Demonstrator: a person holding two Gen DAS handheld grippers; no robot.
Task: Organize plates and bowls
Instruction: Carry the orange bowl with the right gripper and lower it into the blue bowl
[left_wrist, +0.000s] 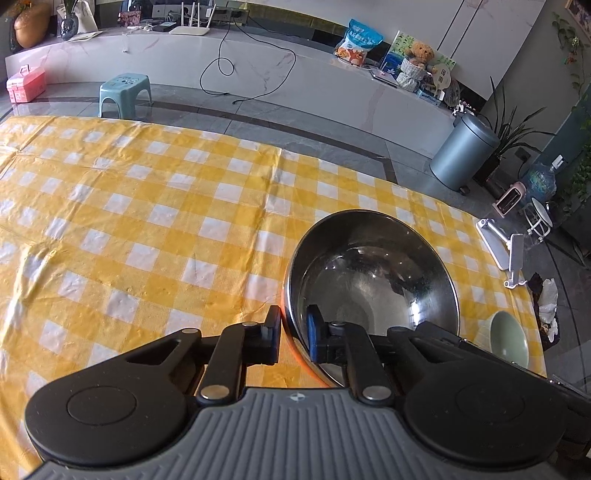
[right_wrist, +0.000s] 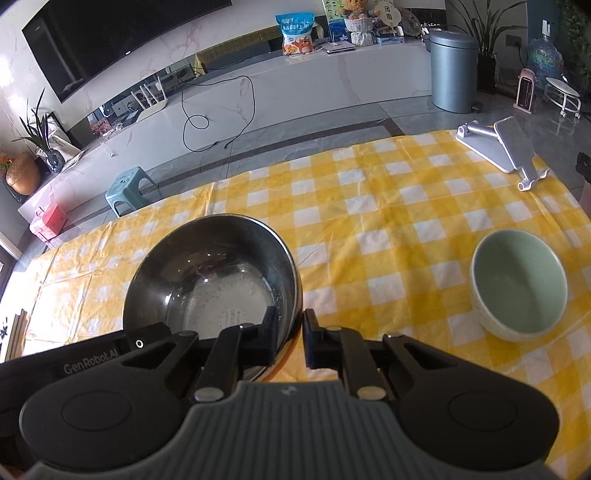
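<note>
A large steel bowl (left_wrist: 373, 273) sits on the yellow checked tablecloth (left_wrist: 147, 206). My left gripper (left_wrist: 295, 325) straddles its near left rim, one finger outside and one inside, closed on the rim. My right gripper (right_wrist: 290, 328) straddles the right rim of the same steel bowl (right_wrist: 214, 273), one finger inside and one outside, closed on it. A pale green ceramic bowl (right_wrist: 519, 282) stands upright and empty to the right of the steel bowl; it also shows in the left wrist view (left_wrist: 508, 338) near the table's right edge.
A white folding stand (right_wrist: 498, 147) lies at the table's far right corner. Beyond the table are a teal stool (left_wrist: 123, 92), a grey bin (left_wrist: 463, 151) and a long white bench (left_wrist: 258, 70).
</note>
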